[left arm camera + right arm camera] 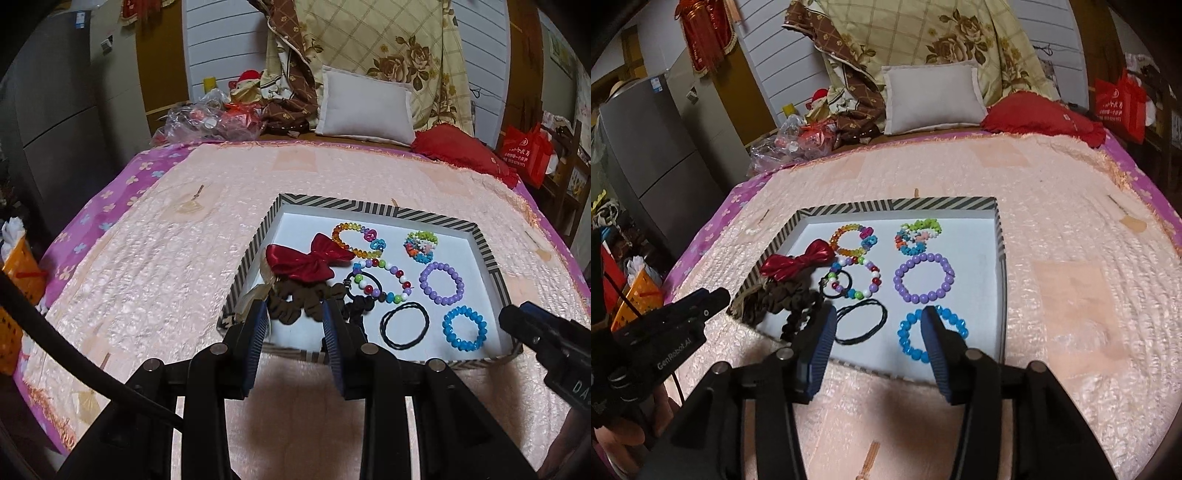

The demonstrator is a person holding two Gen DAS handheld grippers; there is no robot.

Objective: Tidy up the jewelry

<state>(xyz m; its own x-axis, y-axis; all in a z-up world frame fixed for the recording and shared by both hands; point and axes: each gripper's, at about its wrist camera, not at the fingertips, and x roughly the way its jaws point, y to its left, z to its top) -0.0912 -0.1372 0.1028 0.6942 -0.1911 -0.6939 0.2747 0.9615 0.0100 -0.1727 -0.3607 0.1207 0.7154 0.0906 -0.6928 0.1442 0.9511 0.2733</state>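
Each tool — left tool (295, 325), right tool (879, 332) — is black with 2 blue ribbed pads (256, 343), silver screws and white "GenRobot.AI" lettering.

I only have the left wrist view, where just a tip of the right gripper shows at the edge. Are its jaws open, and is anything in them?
Observer: Open. The right gripper holds nothing.
Reviewer: What lies past its fingers?
Observer: The blue bracelet, flat in the tray, partly behind one finger.
Reviewer: My own fingers cover part of the scrunchie. Is it inside the tray?
Observer: Yes, the brown scrunchie sits in the tray's near left corner, against the wall.
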